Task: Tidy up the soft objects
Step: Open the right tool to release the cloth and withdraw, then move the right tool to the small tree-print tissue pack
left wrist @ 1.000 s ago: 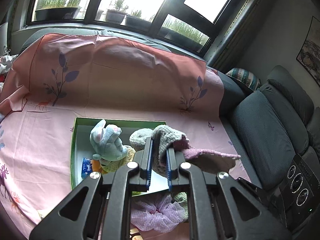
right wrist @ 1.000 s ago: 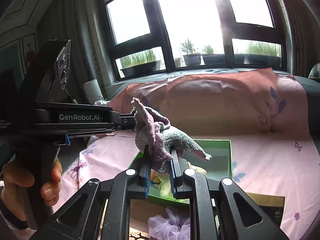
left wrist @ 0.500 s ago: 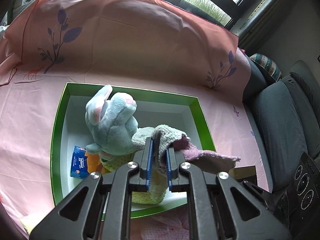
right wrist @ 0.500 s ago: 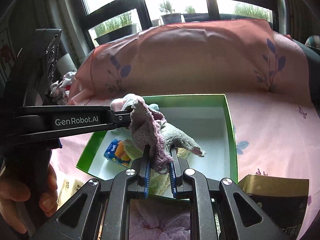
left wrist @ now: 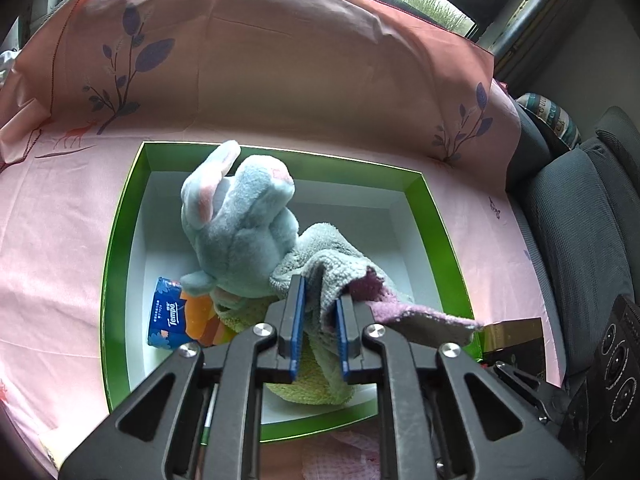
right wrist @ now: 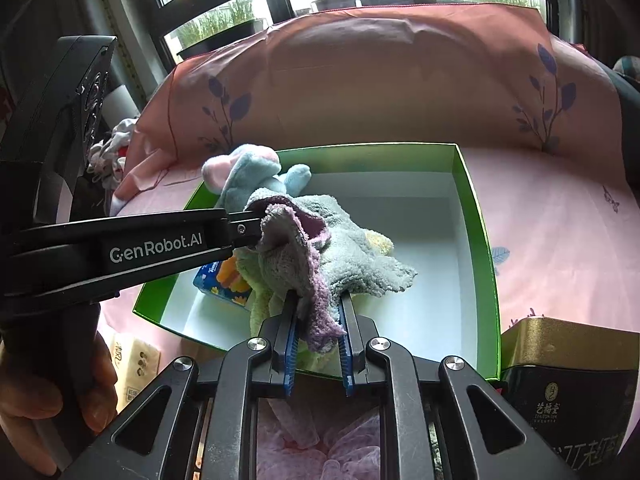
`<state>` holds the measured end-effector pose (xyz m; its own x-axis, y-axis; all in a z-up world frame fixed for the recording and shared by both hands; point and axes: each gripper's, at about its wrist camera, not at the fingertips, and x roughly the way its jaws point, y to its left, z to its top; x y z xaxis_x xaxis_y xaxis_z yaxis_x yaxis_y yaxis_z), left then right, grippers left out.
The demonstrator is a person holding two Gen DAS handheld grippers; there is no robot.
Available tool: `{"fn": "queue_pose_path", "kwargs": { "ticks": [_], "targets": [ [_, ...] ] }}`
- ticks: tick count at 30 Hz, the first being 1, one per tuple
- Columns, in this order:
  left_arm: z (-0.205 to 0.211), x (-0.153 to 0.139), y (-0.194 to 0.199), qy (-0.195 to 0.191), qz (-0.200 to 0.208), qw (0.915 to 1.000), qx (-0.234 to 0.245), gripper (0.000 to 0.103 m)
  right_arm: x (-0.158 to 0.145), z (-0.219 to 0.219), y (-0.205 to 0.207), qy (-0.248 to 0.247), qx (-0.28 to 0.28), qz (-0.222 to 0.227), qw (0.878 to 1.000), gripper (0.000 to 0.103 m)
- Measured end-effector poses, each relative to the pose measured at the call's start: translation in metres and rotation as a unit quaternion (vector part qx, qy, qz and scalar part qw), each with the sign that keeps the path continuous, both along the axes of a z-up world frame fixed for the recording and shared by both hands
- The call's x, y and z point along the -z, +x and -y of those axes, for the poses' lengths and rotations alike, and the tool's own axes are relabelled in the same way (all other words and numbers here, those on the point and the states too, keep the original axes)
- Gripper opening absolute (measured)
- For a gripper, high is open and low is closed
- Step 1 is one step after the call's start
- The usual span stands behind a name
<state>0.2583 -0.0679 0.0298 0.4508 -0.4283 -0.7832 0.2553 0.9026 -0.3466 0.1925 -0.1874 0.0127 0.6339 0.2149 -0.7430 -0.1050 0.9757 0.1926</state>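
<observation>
Both grippers hold one grey and purple towel (left wrist: 336, 268) over a green box (left wrist: 436, 232) with a white inside. My left gripper (left wrist: 319, 308) is shut on one end of the towel. My right gripper (right wrist: 318, 312) is shut on the other end of the towel (right wrist: 308, 264). In the box lie a light blue plush rabbit (left wrist: 240, 220), a yellow-green cloth (left wrist: 308, 380) and a blue tissue pack (left wrist: 167, 314). The left gripper's body (right wrist: 152, 246) crosses the right wrist view from the left.
The box sits on a pink sheet (left wrist: 60, 216) over a sofa. A gold and black tin (right wrist: 572, 368) stands right of the box. A pink frilly item (right wrist: 320, 444) lies under the right gripper. A tissue pack (right wrist: 134, 364) lies at the left. A grey seat (left wrist: 576, 216) is at the right.
Both grippers have come down and forward with the towel, from above the sofa to low over the box. The towel now hangs close to the rabbit and the cloth.
</observation>
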Motion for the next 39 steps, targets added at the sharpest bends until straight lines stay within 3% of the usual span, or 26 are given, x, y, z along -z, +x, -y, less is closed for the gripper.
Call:
{"fn": "queue_pose_path", "kwargs": {
  "ticks": [1, 2, 3, 4, 5, 9, 11, 13, 25, 32, 39],
  "targets": [
    [-0.001, 0.000, -0.001, 0.005, 0.001, 1.0000, -0.003, 0.031, 0.000, 0.000, -0.001, -0.002, 0.000, -0.001, 1.000, 0.017],
    [-0.002, 0.000, -0.003, 0.009, 0.002, 0.9999, -0.008, 0.055, 0.001, -0.001, -0.001, -0.006, 0.001, -0.004, 1.000, 0.021],
    [-0.005, -0.001, -0.005, 0.010, 0.005, 0.9999, -0.012, 0.067, 0.001, -0.001, -0.002, -0.010, 0.003, -0.007, 1.000, 0.025],
    [-0.008, -0.002, -0.008, 0.005, 0.009, 0.9998, -0.016, 0.080, 0.001, -0.002, -0.005, -0.013, 0.005, -0.006, 1.000, 0.035],
    [-0.011, -0.003, -0.011, 0.001, 0.011, 0.9998, -0.019, 0.081, -0.001, -0.002, -0.009, -0.012, 0.004, 0.000, 1.000, 0.044],
    [-0.017, -0.011, -0.023, 0.012, 0.014, 0.9995, -0.025, 0.086, -0.012, -0.001, -0.030, -0.006, 0.006, 0.023, 1.000, 0.059],
    [-0.023, -0.018, -0.035, 0.014, 0.023, 0.9991, -0.033, 0.093, -0.021, 0.000, -0.045, -0.001, 0.011, 0.040, 0.999, 0.078],
    [-0.029, -0.026, -0.049, 0.012, 0.036, 0.9986, -0.037, 0.103, -0.030, 0.001, -0.062, -0.003, 0.024, 0.057, 0.998, 0.088],
    [-0.053, -0.055, -0.153, 0.045, 0.080, 0.9954, -0.028, 0.102, -0.052, 0.002, -0.150, -0.006, 0.063, 0.077, 0.995, 0.089],
    [-0.059, -0.047, -0.195, 0.070, 0.095, 0.9928, -0.018, 0.102, -0.046, 0.004, -0.183, 0.001, 0.074, 0.067, 0.995, 0.089],
    [-0.062, -0.029, -0.218, 0.082, 0.078, 0.9932, -0.028, 0.102, -0.034, 0.007, -0.199, 0.007, 0.083, 0.055, 0.995, 0.089]
  ]
}}
